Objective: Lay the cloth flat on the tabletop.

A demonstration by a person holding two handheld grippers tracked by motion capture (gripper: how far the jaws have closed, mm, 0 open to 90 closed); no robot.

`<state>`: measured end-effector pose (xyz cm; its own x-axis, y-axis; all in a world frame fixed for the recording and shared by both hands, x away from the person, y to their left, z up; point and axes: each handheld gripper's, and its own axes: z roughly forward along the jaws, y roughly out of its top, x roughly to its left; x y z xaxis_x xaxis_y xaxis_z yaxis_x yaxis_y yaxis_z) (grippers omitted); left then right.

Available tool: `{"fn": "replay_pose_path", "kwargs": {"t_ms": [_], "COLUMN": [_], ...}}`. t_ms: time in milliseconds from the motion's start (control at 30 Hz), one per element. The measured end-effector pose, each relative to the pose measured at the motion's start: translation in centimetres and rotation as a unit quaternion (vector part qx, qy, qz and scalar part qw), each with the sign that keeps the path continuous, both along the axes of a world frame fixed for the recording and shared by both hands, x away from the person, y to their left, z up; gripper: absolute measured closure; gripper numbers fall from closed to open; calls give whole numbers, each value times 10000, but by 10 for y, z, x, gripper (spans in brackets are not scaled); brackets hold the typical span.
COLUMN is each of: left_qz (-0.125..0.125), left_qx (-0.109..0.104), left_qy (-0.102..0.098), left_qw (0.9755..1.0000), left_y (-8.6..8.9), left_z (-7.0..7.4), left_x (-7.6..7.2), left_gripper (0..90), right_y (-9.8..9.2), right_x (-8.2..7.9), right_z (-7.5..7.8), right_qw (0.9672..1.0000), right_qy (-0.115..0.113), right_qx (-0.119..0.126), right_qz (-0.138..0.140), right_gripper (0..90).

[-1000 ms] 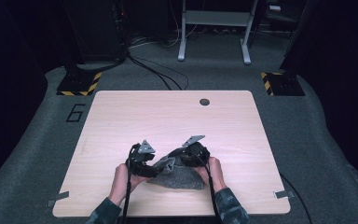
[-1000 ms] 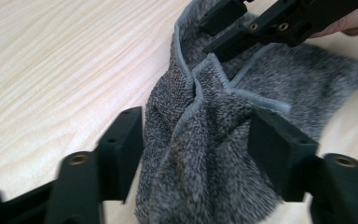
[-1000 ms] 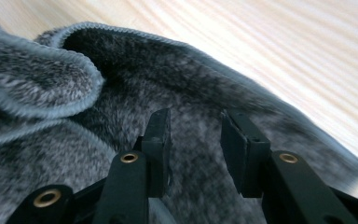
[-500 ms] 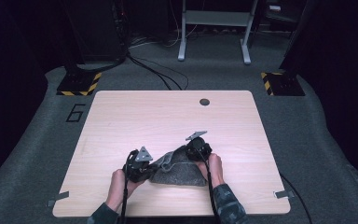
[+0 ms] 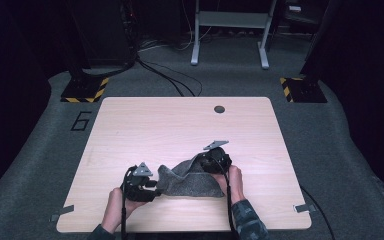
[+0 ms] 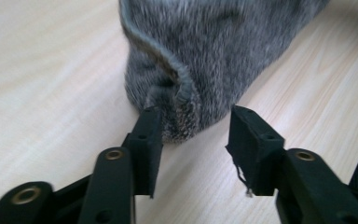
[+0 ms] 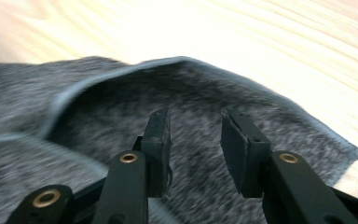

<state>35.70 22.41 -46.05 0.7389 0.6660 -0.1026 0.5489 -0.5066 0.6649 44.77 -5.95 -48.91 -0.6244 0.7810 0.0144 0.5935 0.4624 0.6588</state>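
Grey carpet surrounds your table (image 5: 145, 125), a pale wood top with a round dark hole (image 5: 219, 109) near its far edge and a painted number on the floor at the left. Black cables run across the floor behind it toward a metal stand.

Your cloth (image 5: 187, 179) lies rumpled on the near middle of the table, a fuzzy grey piece with a lighter hemmed edge, bunched up between your two hands.

Your left gripper (image 5: 152, 184) sits at the cloth's left end. In the left gripper view its jaws stand apart, having just been opening, and a folded corner of the cloth (image 6: 191, 70) pokes into the gap between them. One fingertip (image 6: 149, 135) touches the fold's side; the other stands clear of it, so nothing is pinched.

Your right gripper (image 5: 211, 162) rests over the cloth's far right corner. In the right gripper view its jaws are spread too, just after widening, and they hover above the cloth (image 7: 205, 107), whose hem curls up into a raised ridge ahead of them. No fabric is caught between those fingertips (image 7: 161, 135).
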Motion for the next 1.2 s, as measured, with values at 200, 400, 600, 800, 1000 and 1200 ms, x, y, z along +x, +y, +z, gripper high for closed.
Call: {"fn": "replay_pose_path", "kwargs": {"t_ms": [200, 400, 600, 800, 1000, 1200], "left_qz": [128, -146, -364, -759, -929, -1072], "left_qx": [-158, 12, 63, 141, 328, 430], "left_qy": [-350, -91, -44, -212, -290, -248], "left_qw": [9992, 9999, 9993, 9968, 9947, 9930], "left_y": [-12, -34, -39, -45, -48, -53], "left_z": [23, 1, -20, -20, -22, -32], "left_x": [16, 26, 21, 10, 1, -4], "left_gripper": [379, 535, 765, 803, 777, 779], "right_y": [9, 11, 28, 49, 51, 36], "right_x": [-7, -8, -2, 13, 15, -6], "right_z": [2, 12, 10, 4, 8, 12], "right_qw": [9994, 9958, 9942, 9946, 9961, 9959], "right_qy": [35, 315, 546, 604, 472, 542], "right_qx": [21, 638, 567, 377, 424, 395], "right_qz": [356, 583, 734, 751, 615, 607], "right_gripper": [610, 571, 672, 860, 724, 515]}}
